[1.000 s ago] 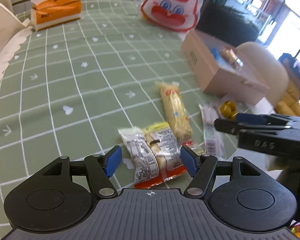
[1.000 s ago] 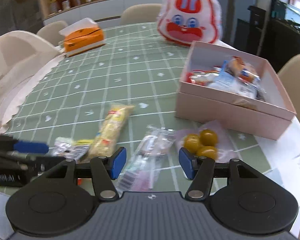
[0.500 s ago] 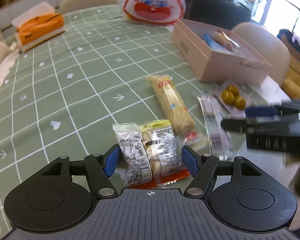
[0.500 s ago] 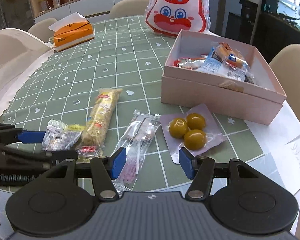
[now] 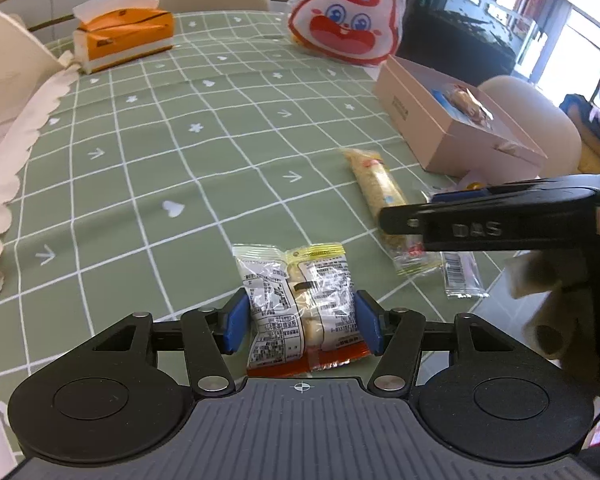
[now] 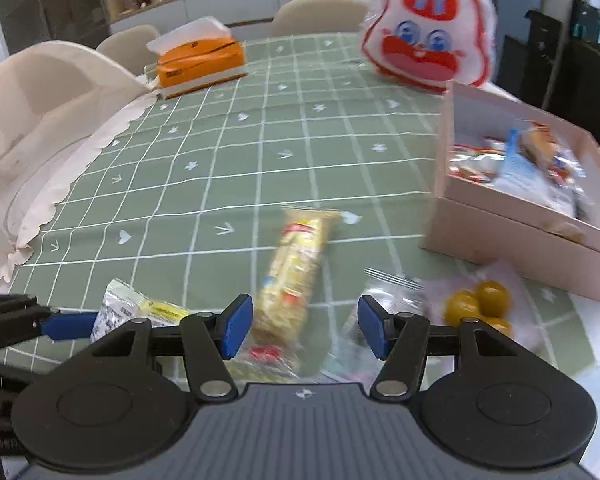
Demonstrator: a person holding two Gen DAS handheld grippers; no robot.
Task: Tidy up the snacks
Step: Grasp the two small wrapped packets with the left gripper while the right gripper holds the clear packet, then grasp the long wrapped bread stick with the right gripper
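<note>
The table carries a green cloth with a white grid, and all task items lie on it. At its far edge stand a rabbit-faced bag and an orange tissue box.

The pink box sits on the right side of the table, open at the top, with several wrapped snacks inside (individual items cannot be identified). Just in front of it lies a clear pack of yellow-green balls.

The long yellow snack bar lies lengthwise near the table centre, left of the pink box and apart from it. Beside it, toward the box, lies a flat clear sachet, partly blurred in the right wrist view.

The twin-pack snack lies at the near table edge, to the left of the bar.

Left tongs: blue pads are spread, one on each side of the twin-pack snack and close to its wrapper; whether they touch it cannot be determined.

Right tongs: pads are spread wide and hold nothing, positioned above the near end of the long yellow snack bar and the sachet.
</note>
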